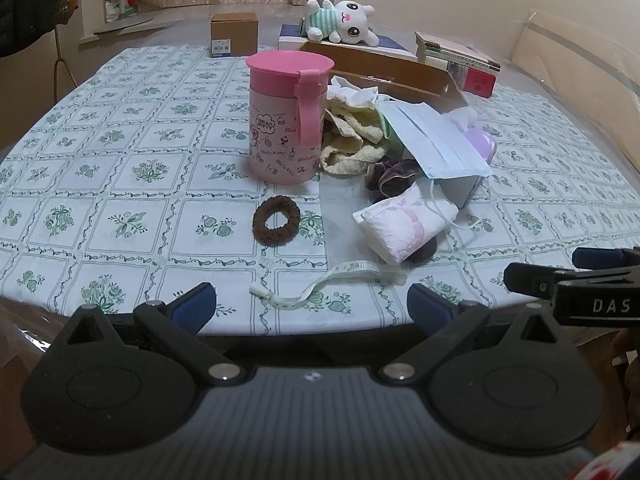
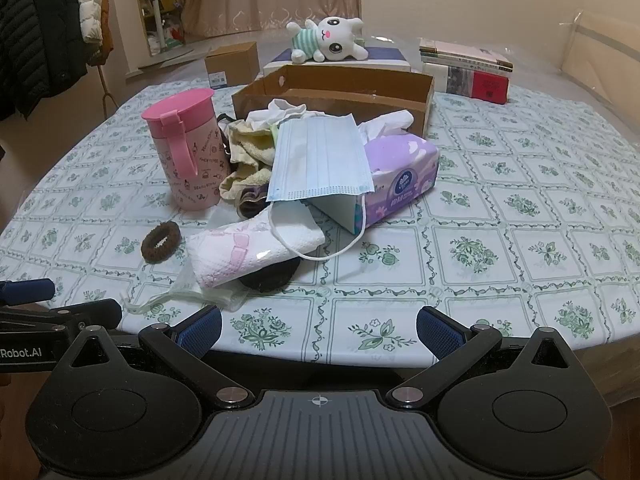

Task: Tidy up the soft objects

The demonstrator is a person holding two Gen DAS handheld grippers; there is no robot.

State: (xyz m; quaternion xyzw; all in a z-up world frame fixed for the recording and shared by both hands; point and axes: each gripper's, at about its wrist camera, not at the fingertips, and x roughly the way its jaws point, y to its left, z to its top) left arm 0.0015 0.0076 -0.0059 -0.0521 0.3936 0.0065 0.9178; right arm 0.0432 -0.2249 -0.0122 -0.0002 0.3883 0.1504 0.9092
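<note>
A pile of soft things lies mid-table: a blue face mask [image 2: 320,160] draped over a purple tissue pack [image 2: 400,176], a yellow towel [image 2: 248,152], a white-pink folded cloth [image 2: 248,252] and a brown hair tie [image 2: 161,241]. The same mask [image 1: 432,140], cloth [image 1: 404,224] and hair tie [image 1: 276,221] show in the left wrist view. A plush bunny [image 2: 328,40] lies at the back. My left gripper [image 1: 312,306] and right gripper [image 2: 319,330] are both open and empty at the table's near edge.
A pink lidded cup [image 2: 184,156] stands left of the pile. An open cardboard box [image 2: 340,92] sits behind it. Books [image 2: 468,72] and a small carton [image 2: 232,62] are at the back. A white tape strip [image 1: 320,288] lies near the front edge.
</note>
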